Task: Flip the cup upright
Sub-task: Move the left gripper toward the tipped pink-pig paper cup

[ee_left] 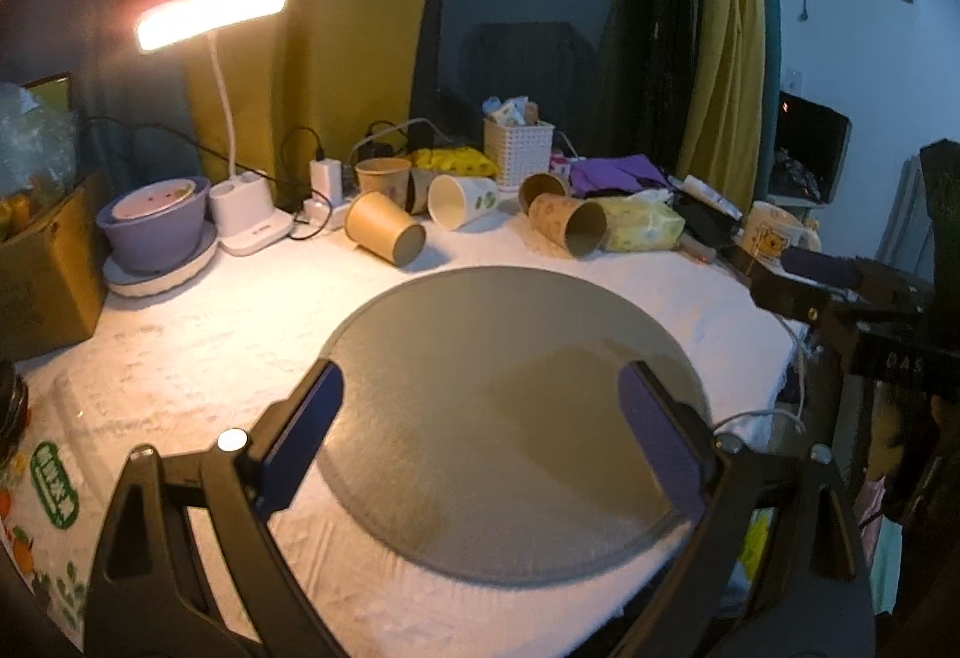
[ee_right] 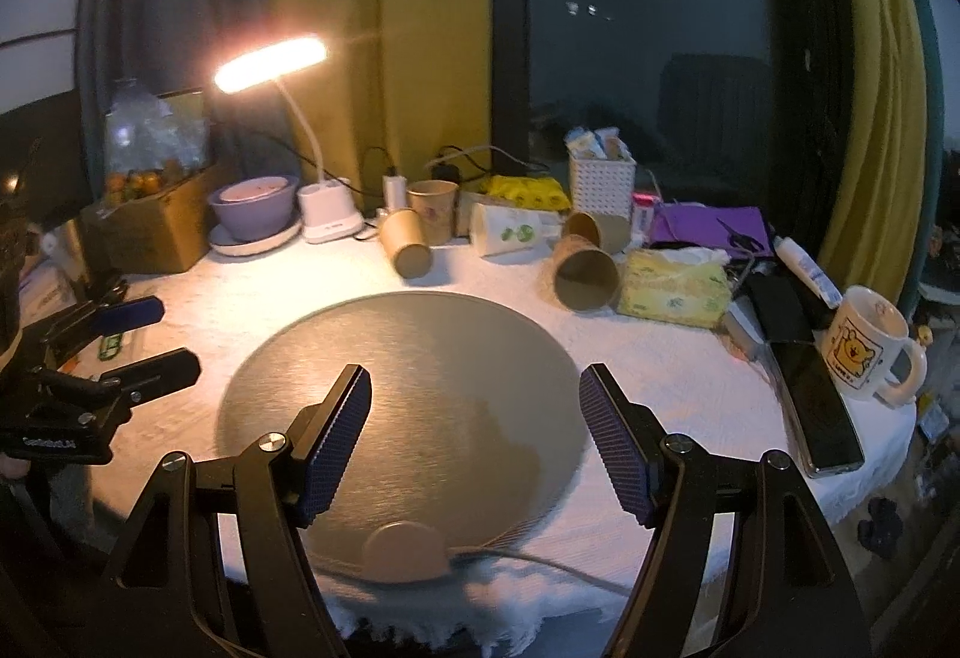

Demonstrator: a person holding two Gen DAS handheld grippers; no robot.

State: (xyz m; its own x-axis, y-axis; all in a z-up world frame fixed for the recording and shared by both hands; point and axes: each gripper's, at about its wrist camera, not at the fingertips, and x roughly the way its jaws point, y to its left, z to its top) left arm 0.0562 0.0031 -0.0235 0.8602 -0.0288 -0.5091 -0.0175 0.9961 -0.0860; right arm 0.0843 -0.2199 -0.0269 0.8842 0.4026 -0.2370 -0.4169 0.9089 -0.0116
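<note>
Several paper cups lie on their sides at the far edge of a round grey mat [ee_left: 480, 358]. A plain brown cup [ee_left: 384, 235] lies left, bottom toward me; it also shows in the right wrist view [ee_right: 407, 243]. A white cup with green print [ee_left: 462, 201] lies in the middle. A patterned brown cup [ee_left: 567, 226] lies right, mouth toward me, and shows in the right wrist view [ee_right: 583, 271]. One brown cup [ee_left: 383, 176] stands upright behind. My left gripper [ee_left: 480, 394] is open and empty above the mat. My right gripper [ee_right: 474, 397] is open and empty above the mat [ee_right: 420, 358].
A lit desk lamp [ee_left: 213, 13], a purple bowl [ee_left: 153, 229] and a cardboard box [ee_left: 42, 286] stand at the left. A white basket [ee_left: 519, 148], a tissue pack [ee_right: 675, 286], a phone [ee_right: 819, 406] and a bear mug [ee_right: 864, 352] crowd the back and right.
</note>
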